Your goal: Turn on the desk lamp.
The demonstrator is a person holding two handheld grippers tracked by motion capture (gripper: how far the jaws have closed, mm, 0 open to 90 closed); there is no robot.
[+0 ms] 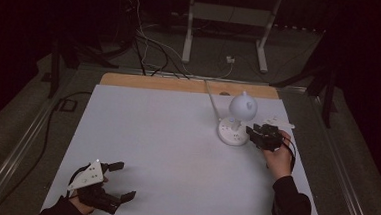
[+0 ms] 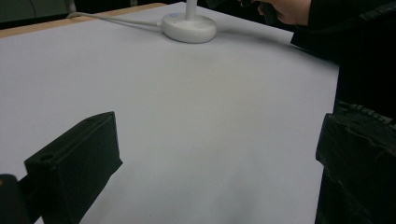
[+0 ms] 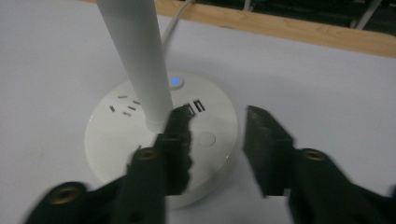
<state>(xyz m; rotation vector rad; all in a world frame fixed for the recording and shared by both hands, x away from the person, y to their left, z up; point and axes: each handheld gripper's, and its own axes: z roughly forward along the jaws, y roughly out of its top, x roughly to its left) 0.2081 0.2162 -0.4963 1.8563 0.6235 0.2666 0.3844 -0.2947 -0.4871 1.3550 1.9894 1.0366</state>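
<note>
1. Your right gripper hovers half-closed, gripping nothing, over the lamp base.
2. Its round button sits just below the jaws; press down gently.
3. Left gripper rests wide open.

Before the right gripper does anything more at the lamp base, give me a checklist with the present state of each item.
1. Right gripper at the desk lamp's round base: ok, jaws part-open over its near edge.
2. Something clamped between its pads: not ok, the gap is bare.
3. Blue indicator light on the base lit: ok.
4. Round button on the base lies in the jaw gap: ok; contact cannot tell.
5. Lamp stem upright: ok.
6. Left gripper open, apart from the lamp: ok.
</note>
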